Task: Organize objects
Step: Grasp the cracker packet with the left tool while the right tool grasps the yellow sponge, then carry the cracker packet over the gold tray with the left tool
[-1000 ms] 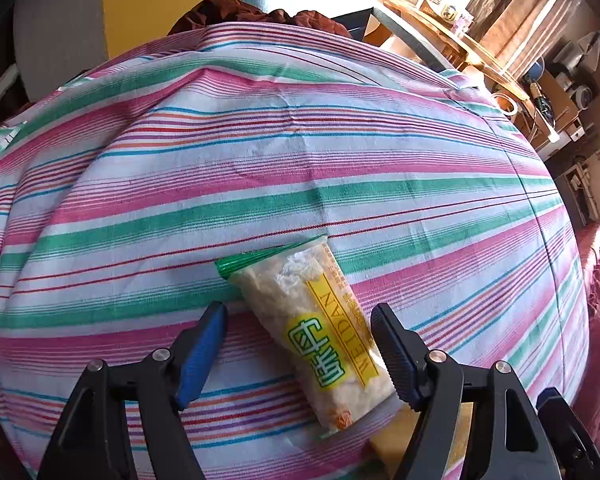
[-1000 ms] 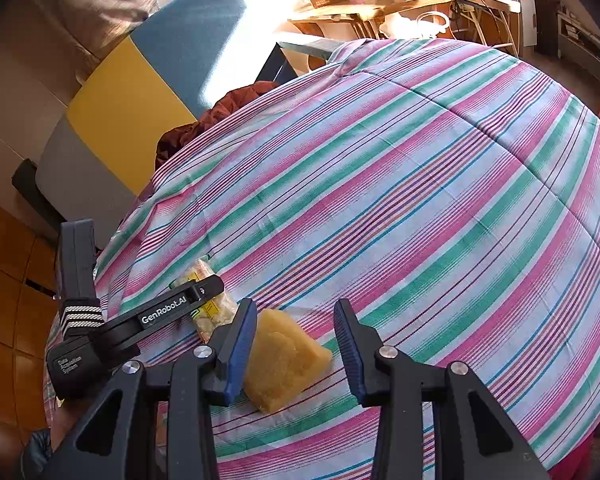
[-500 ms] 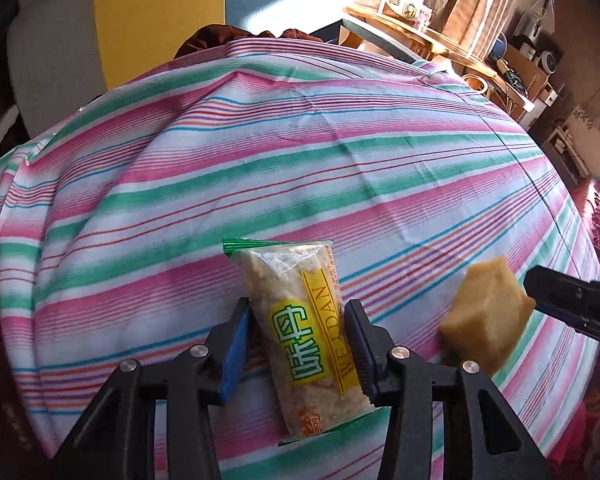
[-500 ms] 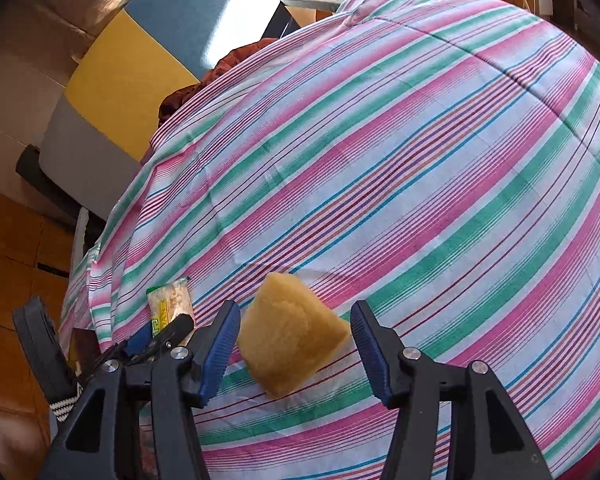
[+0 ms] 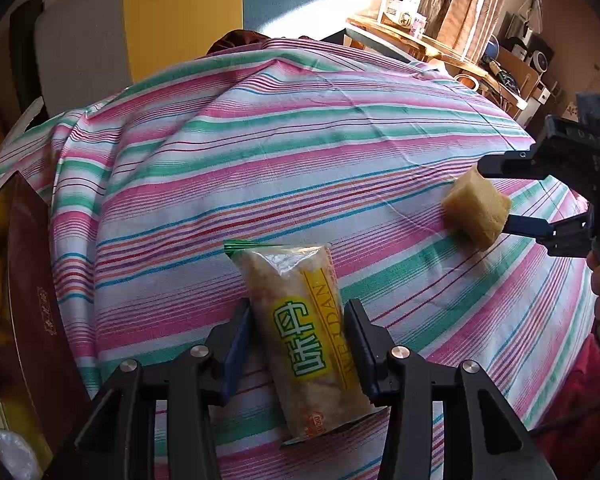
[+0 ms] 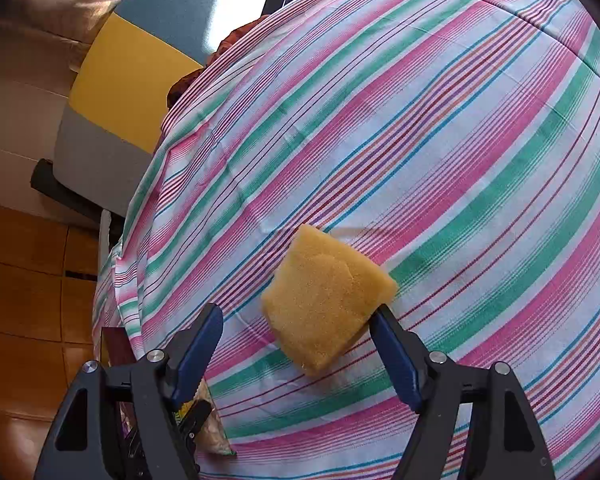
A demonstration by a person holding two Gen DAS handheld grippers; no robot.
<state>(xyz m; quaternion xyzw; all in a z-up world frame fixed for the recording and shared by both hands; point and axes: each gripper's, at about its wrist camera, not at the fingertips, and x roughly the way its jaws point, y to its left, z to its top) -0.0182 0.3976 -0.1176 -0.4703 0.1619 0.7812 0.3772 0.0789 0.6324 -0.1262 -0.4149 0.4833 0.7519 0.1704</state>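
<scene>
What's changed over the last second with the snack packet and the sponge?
The left gripper has closed from wide open onto the clear yellow-labelled snack packet and now clamps it. The right gripper stayed open while the yellow sponge block came to touch its right finger; from the left wrist view the sponge sits between its fingers. The pink, green and white striped cloth is unchanged.

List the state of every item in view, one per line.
Snack packet: clamped between left hand-held gripper fingers.
Yellow sponge: between the open jaws of right hand-held gripper, touching one finger.
Striped cloth: spread, slightly wrinkled.
</scene>
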